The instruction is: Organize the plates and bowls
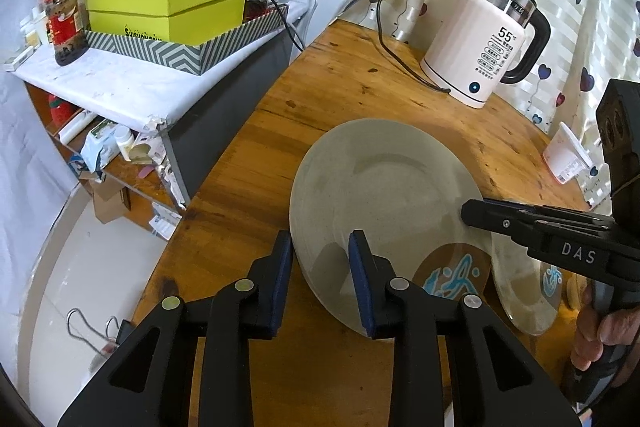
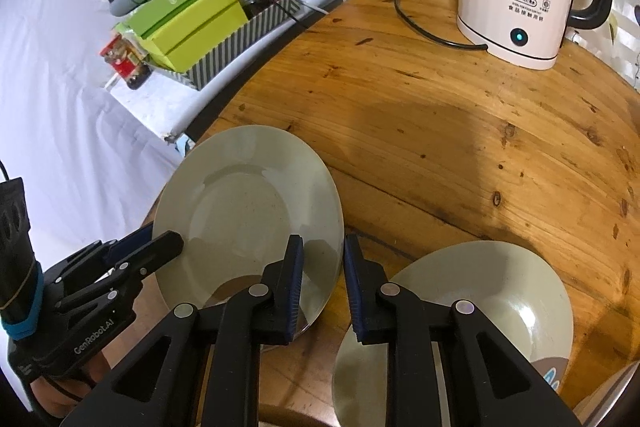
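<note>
Holding stacked green boxes (image 1: 168,7), striped box (image 1: 180,55) beyond plate (image 1: 380,187)

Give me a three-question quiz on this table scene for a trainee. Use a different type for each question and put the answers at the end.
1. True or false: the white electric kettle stands on the round wooden table.
2. Pick one. What sits between the fingers of the right tongs?
A. the rim of the pale grey round ceramic plate
B. a spoon
C. a cup
3. Fill in the blank: the large number printed on the kettle's side is ____.

Key: 1 true; 2 A; 3 55.
</note>
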Available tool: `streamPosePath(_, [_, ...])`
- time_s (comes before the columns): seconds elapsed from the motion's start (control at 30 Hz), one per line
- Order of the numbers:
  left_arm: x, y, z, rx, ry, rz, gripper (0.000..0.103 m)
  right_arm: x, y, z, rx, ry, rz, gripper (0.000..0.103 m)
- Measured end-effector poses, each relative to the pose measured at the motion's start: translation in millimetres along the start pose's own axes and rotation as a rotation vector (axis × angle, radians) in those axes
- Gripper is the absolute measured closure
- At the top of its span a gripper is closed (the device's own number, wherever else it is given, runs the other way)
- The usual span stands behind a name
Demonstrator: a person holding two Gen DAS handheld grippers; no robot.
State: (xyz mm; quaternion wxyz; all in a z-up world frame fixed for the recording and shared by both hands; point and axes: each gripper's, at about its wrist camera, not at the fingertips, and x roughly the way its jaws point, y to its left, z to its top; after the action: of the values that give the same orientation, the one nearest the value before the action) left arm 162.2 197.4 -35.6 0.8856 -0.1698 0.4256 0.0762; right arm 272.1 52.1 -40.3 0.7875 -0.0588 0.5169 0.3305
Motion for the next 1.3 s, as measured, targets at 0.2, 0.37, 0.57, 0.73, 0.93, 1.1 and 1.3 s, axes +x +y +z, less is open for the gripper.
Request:
streamPosePath(0.2, [-13, -8, 0, 0.014, -0.011, 0.001, 0.073, -14, 2, -3, 0.005, -0.012, -0.006, 0.083])
streamPosePath(0.37, [-27, -17, -4, 0.033, -0.017, -0.008, 0.073, -30, 3, -12, 0.014, -0.019, -0.013, 0.083])
streamPosePath(0.57, [-41, -28, -16, 0.056, -0.013, -0.015, 0.073, -45, 3, -31, 0.026, -0.019, -0.025, 0.083])
streamPosePath(0.73, [-52, -37, -27, 0.07, -0.009, -0.022, 0.073, -55, 1, -47, 0.044, -0.015, -0.024, 0.083])
streamPosePath(0.93, [-64, -46, -39, 0.093, -0.007, -0.027, 0.073, -69, 1, -69, 0.058, -0.013, -0.029, 0.083])
streamPosePath(1.1, [-72, -54, -52, 0.108, 0.003, -0.035, 0.073, -79, -2, -90, 0.079, -0.008, -0.027, 0.083])
streamPosePath(1.3, [-79, -63, -70, 0.13, 0.02, -0.048, 0.073, -91, -5, -114, 0.1, -0.004, -0.029, 0.083])
